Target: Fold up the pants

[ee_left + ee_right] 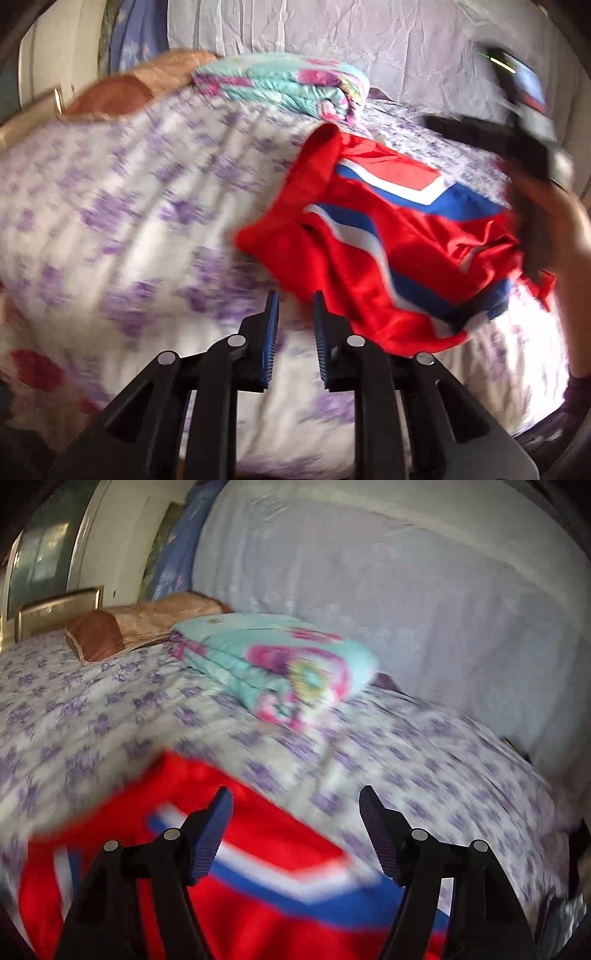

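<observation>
Red pants (373, 236) with blue and white stripes lie bunched on the bed, right of centre in the left wrist view. My left gripper (295, 306) is open and empty, its fingertips just left of the pants' near edge. The right gripper's body (524, 110) shows at the far right of that view, held in a hand above the pants' right end. In the right wrist view the pants (240, 886) lie below and to the left. My right gripper (295, 805) is wide open and empty above them. Both views are blurred by motion.
The bed has a white sheet with purple flowers (129, 221). A folded turquoise and pink quilt (273, 664) and a brown pillow (122, 627) lie at the far side. A pale curtain (406, 590) hangs behind the bed.
</observation>
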### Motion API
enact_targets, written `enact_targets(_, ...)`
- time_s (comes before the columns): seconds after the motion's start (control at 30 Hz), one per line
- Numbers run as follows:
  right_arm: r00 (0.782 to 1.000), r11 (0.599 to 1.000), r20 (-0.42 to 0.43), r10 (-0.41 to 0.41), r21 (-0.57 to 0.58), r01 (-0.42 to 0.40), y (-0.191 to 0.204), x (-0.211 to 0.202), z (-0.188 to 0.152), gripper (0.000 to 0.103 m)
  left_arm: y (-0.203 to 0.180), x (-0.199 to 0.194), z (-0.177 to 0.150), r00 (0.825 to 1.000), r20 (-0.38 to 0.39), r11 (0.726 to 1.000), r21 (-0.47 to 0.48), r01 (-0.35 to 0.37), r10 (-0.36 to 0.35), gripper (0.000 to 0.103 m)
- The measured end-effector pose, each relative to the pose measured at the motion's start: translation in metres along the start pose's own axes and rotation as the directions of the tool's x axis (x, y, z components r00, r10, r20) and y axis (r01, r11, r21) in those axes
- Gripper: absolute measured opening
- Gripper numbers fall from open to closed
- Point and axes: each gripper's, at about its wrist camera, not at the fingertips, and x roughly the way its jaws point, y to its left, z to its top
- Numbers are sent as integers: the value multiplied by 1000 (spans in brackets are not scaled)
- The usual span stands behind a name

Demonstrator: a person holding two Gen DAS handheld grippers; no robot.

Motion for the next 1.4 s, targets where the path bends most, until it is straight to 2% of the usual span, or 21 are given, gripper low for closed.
enact_targets(0.1, 992, 992, 27, -120, 30, 119, -62, -61, -68, 81, -1, -23, 8, 997, 70, 999, 52, -17, 14, 18)
enact_targets(0.23, 926, 918, -102, -364, 128, 375, -159, -128, -176, 83, -18, -32, 32, 989, 142, 996, 91, 19, -32, 31)
enact_targets(0.3, 909, 895, -161, -384, 176, 409, -186, -144, -213, 83, -32, -23, 41, 989, 138, 994, 101, 43, -57, 36)
enact_targets(0.37, 904, 892, -212, -371, 190, 410, -204, -150, -245, 83, -54, -8, 45, 987, 94, 986, 118, 116, -127, 36)
enact_targets(0.47, 911, 912, -185, -370, 116, 394, -202, -134, -259, 81, -92, 23, 41, 982, 5, 970, 160, 183, -187, 36)
enact_targets(0.5, 899, 908, -186, -396, 68, 414, -201, -122, -260, 78, -105, 34, 38, 983, -19, 966, 179, 184, -184, 36)
enact_targets(0.53, 896, 911, -215, -390, 53, 409, -202, -109, -260, 43, -113, 42, 33, 984, -37, 965, 191, 179, -176, 36)
enact_targets(0.57, 908, 936, -284, -309, 78, 343, -209, -91, -260, 1, -118, 50, 29, 984, -56, 965, 196, 175, -168, 36)
enact_targets(0.6, 921, 949, -320, -222, 144, 279, -219, -78, -258, 0, -119, 59, 24, 983, -90, 966, 192, 174, -159, 36)
enact_targets(0.63, 929, 947, -307, -207, 175, 269, -226, -75, -251, 0, -117, 64, 21, 981, -112, 967, 183, 179, -160, 36)
enact_targets(0.77, 942, 940, -253, -219, 205, 273, -258, -67, -202, 0, -100, 69, 14, 986, -125, 978, 168, 127, -106, 36)
enact_targets(0.83, 950, 944, -258, -176, 228, 238, -276, -68, -178, 6, -89, 68, 15, 986, -130, 982, 143, 122, -103, 36)
enact_targets(0.93, 972, 968, -200, -121, 193, 160, -270, -94, -164, 100, -79, 57, 17, 991, -95, 983, 146, 110, -97, 36)
enact_targets(1.0, 984, 987, -166, -68, 130, 90, -248, -109, -174, 100, -77, 53, 18, 994, -72, 982, 162, 97, -86, 36)
enact_targets(1.03, 981, 992, -192, -35, 109, 57, -237, -109, -185, 97, -77, 55, 19, 993, -72, 981, 165, 102, -91, 37)
enact_targets(1.1, 973, 996, -230, -5, 91, 27, -220, -107, -205, 75, -80, 59, 22, 992, -81, 979, 174, 111, -98, 38)
enact_targets(1.13, 961, 996, -276, -32, 68, 52, -213, -96, -217, 47, -84, 63, 23, 991, -90, 977, 180, 119, -104, 38)
enact_targets(1.17, 941, 995, -334, -52, 63, 77, -212, -81, -229, 10, -87, 67, 23, 989, -98, 975, 185, 124, -108, 39)
enact_targets(1.23, 923, 988, -385, -9, 136, 67, -222, -64, -241, 6, -92, 74, 24, 988, -115, 973, 192, 126, -106, 39)
enact_targets(1.3, 933, 986, -358, -40, 139, 96, -233, -62, -231, 6, -95, 80, 22, 986, -129, 974, 189, 127, -104, 39)
enact_targets(1.4, 951, 976, -283, -121, 140, 166, -269, -59, -178, 6, -95, 81, 19, 988, -123, 974, 193, 119, -96, 39)
